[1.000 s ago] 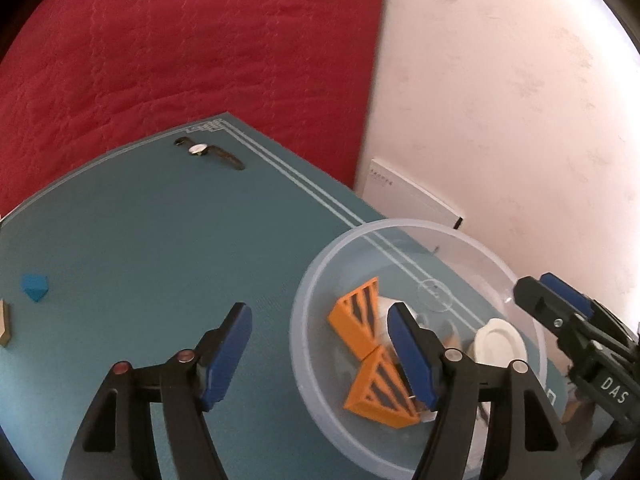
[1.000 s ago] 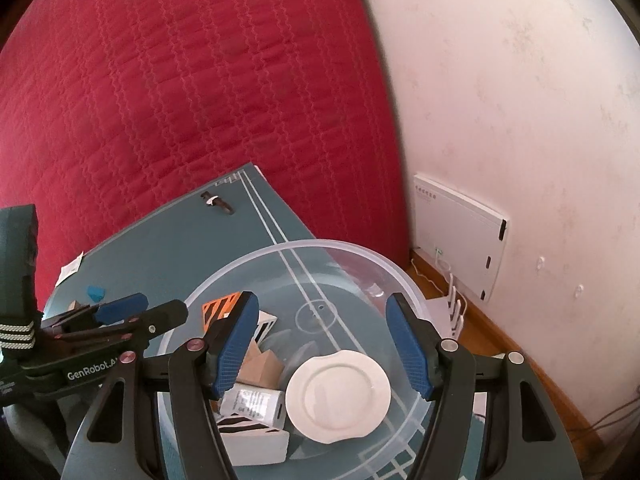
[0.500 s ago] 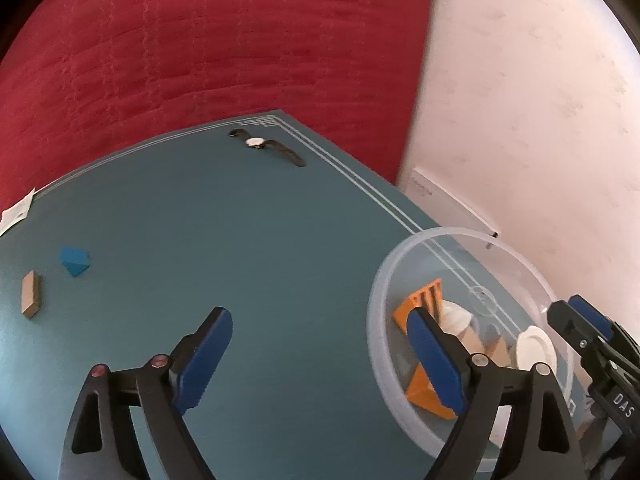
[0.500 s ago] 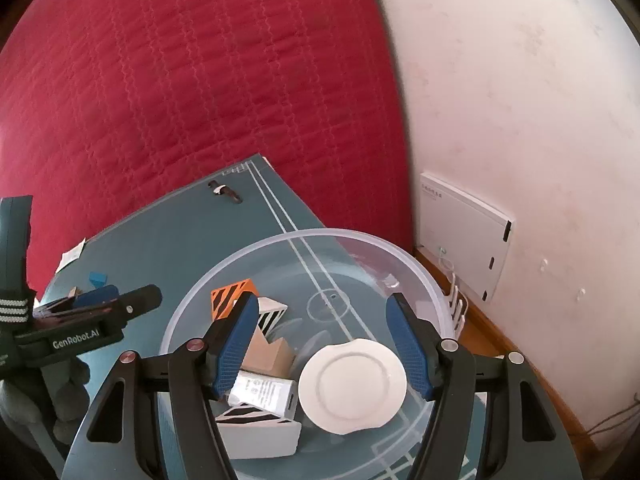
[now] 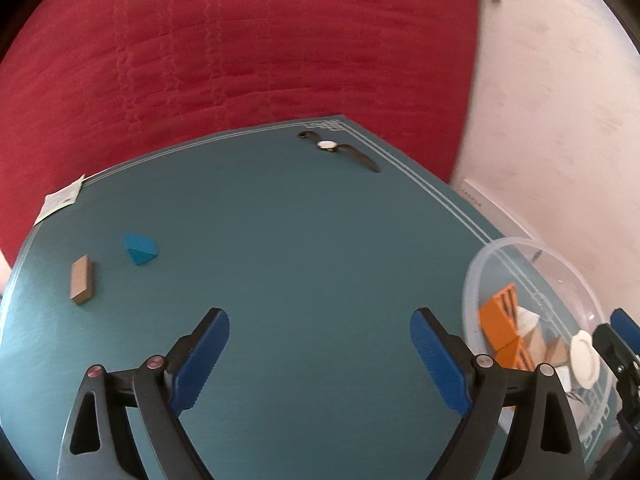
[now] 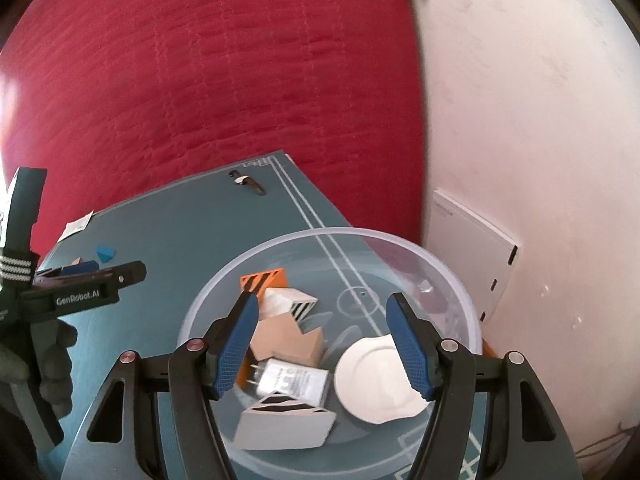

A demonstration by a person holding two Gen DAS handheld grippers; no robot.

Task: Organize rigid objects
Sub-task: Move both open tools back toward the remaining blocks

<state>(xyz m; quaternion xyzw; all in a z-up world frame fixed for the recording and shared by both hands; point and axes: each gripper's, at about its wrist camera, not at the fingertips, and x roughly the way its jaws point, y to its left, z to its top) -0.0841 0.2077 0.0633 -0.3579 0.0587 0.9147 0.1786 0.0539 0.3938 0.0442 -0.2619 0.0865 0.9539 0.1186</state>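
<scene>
A clear plastic bowl point(image 6: 452, 280) point(image 5: 470, 280) stands on the teal table near its right edge. In it lie orange striped blocks point(image 6: 264, 278) point(image 5: 498, 314), a white striped block point(image 6: 290, 300), a tan block point(image 6: 286, 340), a small white plate point(image 6: 376, 380) and a grey striped block point(image 6: 280, 426). My right gripper point(image 6: 320, 340) hovers open over the bowl, holding nothing. Over bare table left of the bowl, my left gripper point(image 5: 320, 354) has its jaws opening wide with nothing between them. A blue block point(image 5: 140, 249) point(image 6: 106, 253) and a tan block point(image 5: 81, 279) lie far left.
A wristwatch point(image 5: 340, 150) point(image 6: 246, 181) lies near the table's far corner, and a paper tag point(image 5: 60, 200) at the far left edge. A red quilted cover point(image 5: 240, 60) hangs behind, a pale wall with a white box point(image 6: 472, 240) stands right. A gloved hand point(image 6: 48, 360) holds the left gripper.
My left gripper swung left from over the bowl to over bare table, its jaws spreading wider. The right gripper drifted a little over the bowl, its opening unchanged.
</scene>
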